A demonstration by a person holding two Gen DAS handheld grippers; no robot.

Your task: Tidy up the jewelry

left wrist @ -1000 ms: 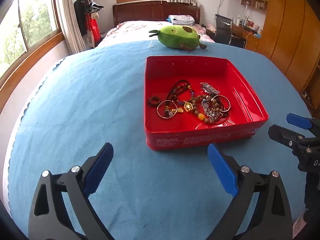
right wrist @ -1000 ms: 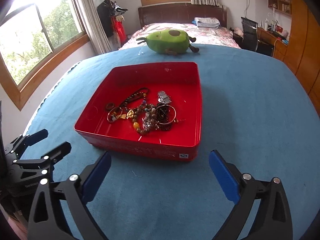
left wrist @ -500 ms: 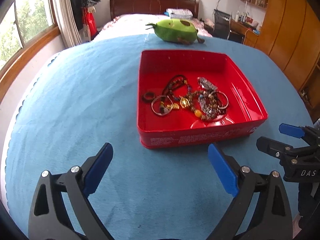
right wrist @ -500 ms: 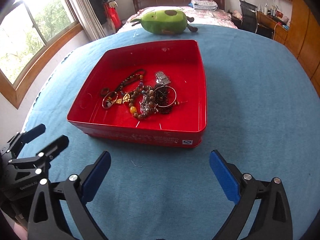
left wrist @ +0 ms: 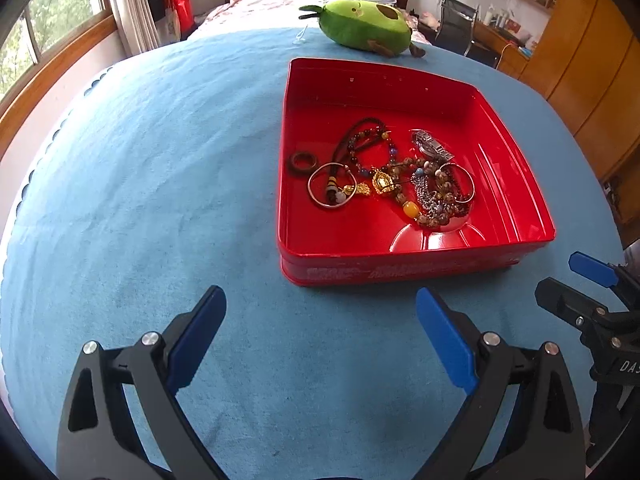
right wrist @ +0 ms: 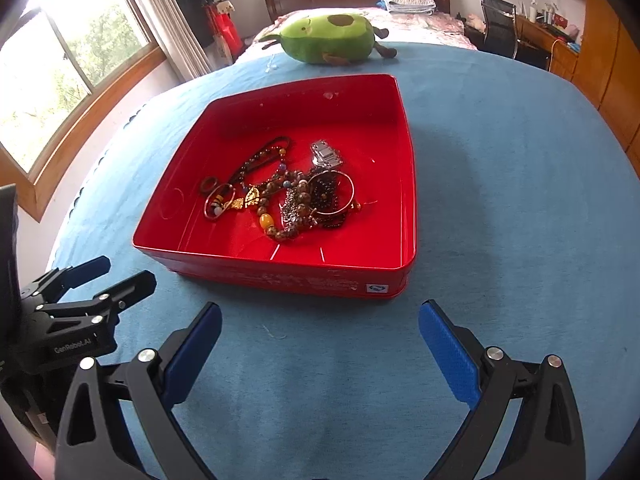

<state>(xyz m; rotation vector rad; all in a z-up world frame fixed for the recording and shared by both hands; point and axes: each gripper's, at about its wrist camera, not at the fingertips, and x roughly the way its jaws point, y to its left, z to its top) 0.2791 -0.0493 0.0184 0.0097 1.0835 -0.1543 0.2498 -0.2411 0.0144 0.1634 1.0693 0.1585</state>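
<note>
red tin tray (left wrist: 416, 258) sits on the blue cloth (left wrist: 160, 184) ahead of both my claws, with the jewelry tangled near the middle of its floor. i see a dark ring (left wrist: 303, 163) lying alone at the left edge of the pile, a silver bangle (left wrist: 331, 184) just beside it, a gold pendant (left wrist: 383, 184) among the beaded strands (left wrist: 424, 208), and a metal watch band (left wrist: 432, 147) toward the far side.

my left gripper (left wrist: 320, 334) hangs over the cloth short of the tray's near wall, jaws spread wide and empty. my right gripper (right wrist: 320, 346) is likewise spread wide with nothing between its blue pads (right wrist: 450, 356), also short of the tray. each claw shows at the edge of the other's view.

beyond the tray a green avocado plush (right wrist: 328, 38) rests on the cloth's far edge.
</note>
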